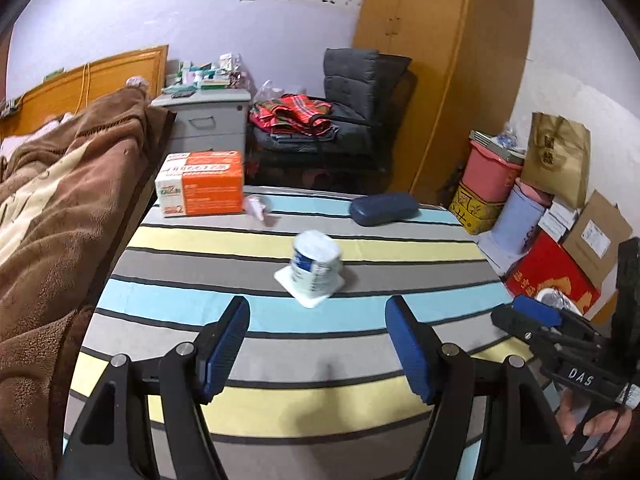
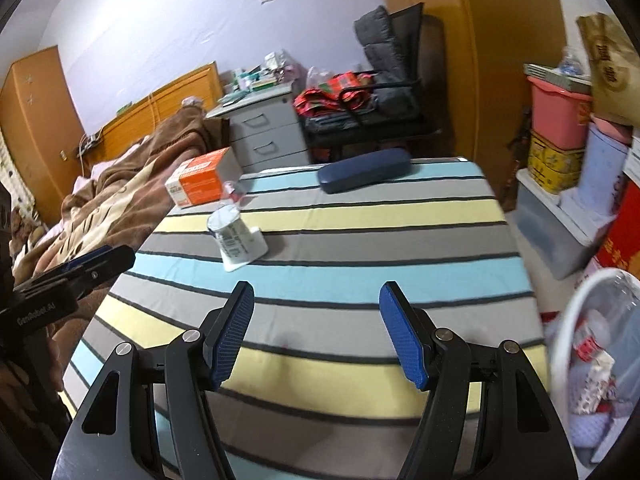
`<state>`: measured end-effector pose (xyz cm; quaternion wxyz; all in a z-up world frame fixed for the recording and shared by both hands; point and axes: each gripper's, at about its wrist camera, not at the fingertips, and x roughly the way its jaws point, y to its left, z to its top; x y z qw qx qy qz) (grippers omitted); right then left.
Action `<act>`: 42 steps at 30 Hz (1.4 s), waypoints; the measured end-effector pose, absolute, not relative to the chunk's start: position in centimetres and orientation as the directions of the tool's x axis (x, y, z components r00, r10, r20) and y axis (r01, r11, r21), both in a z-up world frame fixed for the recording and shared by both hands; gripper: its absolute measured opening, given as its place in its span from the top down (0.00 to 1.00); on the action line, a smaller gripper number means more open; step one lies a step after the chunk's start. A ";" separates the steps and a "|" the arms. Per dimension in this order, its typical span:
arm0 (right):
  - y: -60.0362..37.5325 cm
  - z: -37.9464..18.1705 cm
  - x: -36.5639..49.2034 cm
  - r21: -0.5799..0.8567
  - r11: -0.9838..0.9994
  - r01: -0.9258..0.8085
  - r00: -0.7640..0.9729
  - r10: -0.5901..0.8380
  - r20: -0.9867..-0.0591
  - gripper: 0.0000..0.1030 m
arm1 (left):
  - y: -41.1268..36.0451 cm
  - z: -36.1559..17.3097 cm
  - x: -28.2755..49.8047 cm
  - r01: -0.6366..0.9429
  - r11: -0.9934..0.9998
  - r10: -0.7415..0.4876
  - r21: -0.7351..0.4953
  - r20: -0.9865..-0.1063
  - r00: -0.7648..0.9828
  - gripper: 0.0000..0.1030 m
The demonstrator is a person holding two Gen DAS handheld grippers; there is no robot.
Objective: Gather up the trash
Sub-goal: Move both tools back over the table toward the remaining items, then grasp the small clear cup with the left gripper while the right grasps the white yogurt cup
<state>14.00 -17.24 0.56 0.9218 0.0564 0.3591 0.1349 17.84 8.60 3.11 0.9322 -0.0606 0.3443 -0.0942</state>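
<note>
A white and blue cup (image 1: 316,266) lies tipped on a white square lid on the striped table (image 1: 280,360), just ahead of my open, empty left gripper (image 1: 318,344). It shows at the left in the right wrist view (image 2: 236,236). A crumpled pink wrapper (image 1: 258,206) lies beside the orange box (image 1: 202,188); it also shows in the right wrist view (image 2: 232,192). My right gripper (image 2: 316,332) is open and empty over the table. A white trash bin (image 2: 592,364) holding scraps stands at the table's right.
A dark blue glasses case (image 1: 384,208) lies at the far edge. A bed with a brown blanket (image 1: 60,208) borders the left. Drawers (image 1: 208,120), a chair with clothes (image 1: 320,120), and stacked boxes and buckets (image 1: 532,208) stand around.
</note>
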 end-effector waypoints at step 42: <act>-11.5 -3.1 23.1 0.131 0.923 -0.361 0.619 0.342 -0.707 0.56 | 11.7 -2.7 37.4 0.124 0.979 -0.201 -0.159 -0.736 0.646 0.28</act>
